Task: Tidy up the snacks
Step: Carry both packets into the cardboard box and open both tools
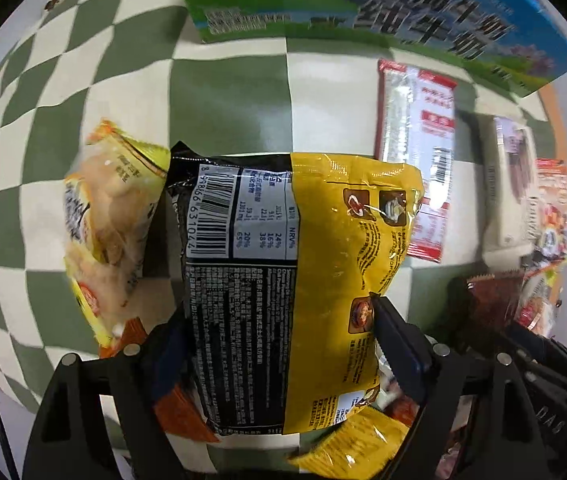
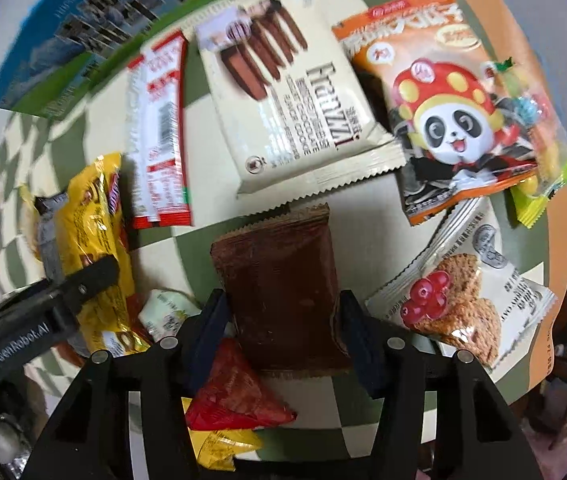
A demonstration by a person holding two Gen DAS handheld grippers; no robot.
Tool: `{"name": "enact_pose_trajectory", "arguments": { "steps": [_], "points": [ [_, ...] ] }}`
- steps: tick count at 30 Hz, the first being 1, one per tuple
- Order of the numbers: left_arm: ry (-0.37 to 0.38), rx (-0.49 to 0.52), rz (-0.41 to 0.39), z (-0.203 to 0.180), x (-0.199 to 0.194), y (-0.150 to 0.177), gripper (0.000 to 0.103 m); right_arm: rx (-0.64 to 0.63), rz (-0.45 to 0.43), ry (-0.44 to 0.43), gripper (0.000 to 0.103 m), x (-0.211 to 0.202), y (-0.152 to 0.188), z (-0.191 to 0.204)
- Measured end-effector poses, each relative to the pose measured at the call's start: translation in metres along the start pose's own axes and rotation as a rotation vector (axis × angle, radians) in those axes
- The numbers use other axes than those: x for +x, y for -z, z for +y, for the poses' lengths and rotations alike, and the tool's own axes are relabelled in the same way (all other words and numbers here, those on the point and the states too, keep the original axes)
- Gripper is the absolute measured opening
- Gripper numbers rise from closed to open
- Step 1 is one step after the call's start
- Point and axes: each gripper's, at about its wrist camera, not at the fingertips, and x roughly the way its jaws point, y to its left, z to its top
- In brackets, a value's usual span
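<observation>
- Two packets are clamped: the left gripper [image 1: 279, 320] pinches a yellow-and-black noodle packet [image 1: 303, 280], the right gripper [image 2: 283, 320] a brown packet [image 2: 283, 292].
- Beyond the brown packet lies the cream cookie pack [image 2: 291, 112]; the panda bag [image 2: 447, 120] lies right of that pack, over the checkered cloth [image 1: 227, 92].

Cookie pack [image 2: 295, 108] between sachet [image 2: 161, 136] and, seemingly, panda bag [image 2: 447, 120]

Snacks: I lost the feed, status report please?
Left gripper shut on yellow noodle pack. Right gripper shut on brown packet. Red packet lies just beneath.
</observation>
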Motion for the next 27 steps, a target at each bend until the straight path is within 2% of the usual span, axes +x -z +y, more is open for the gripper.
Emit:
{"name": "enact_pose_trajectory", "arguments": {
  "steps": [6, 7, 10, 12, 17, 20, 23, 27],
  "points": [
    [0.047, -0.011, -0.094, 0.005, -0.037, 0.018, 0.085, -0.017, -0.051, -0.111, 0.058, -0.069, -0.008, -0.027],
    [0.058, -0.014, -0.110, 0.016, -0.049, 0.023, 0.085, -0.026, -0.060, -0.130, 0.058, -0.086, -0.013, -0.034],
    [0.095, -0.022, -0.179, 0.019, -0.080, 0.030, 0.085, -0.050, -0.099, -0.179, 0.058, -0.122, -0.013, -0.021],
    [0.118, -0.024, -0.213, 0.019, -0.102, 0.020, 0.085, -0.063, -0.126, -0.213, 0.058, -0.151, -0.019, -0.023],
    [0.201, -0.029, -0.283, 0.016, -0.152, -0.024, 0.085, -0.101, -0.188, -0.288, 0.058, -0.209, -0.053, -0.031],
    [0.204, -0.024, -0.325, 0.012, -0.171, -0.065, 0.085, -0.139, -0.239, -0.300, 0.058, -0.242, -0.085, -0.035],
    [0.180, -0.024, -0.332, 0.005, -0.166, -0.114, 0.085, -0.169, -0.286, -0.275, 0.058, -0.256, -0.126, -0.034],
    [0.153, -0.038, -0.264, 0.005, -0.126, -0.177, 0.085, -0.199, -0.304, -0.231, 0.058, -0.249, -0.186, -0.017]
  ]
}}
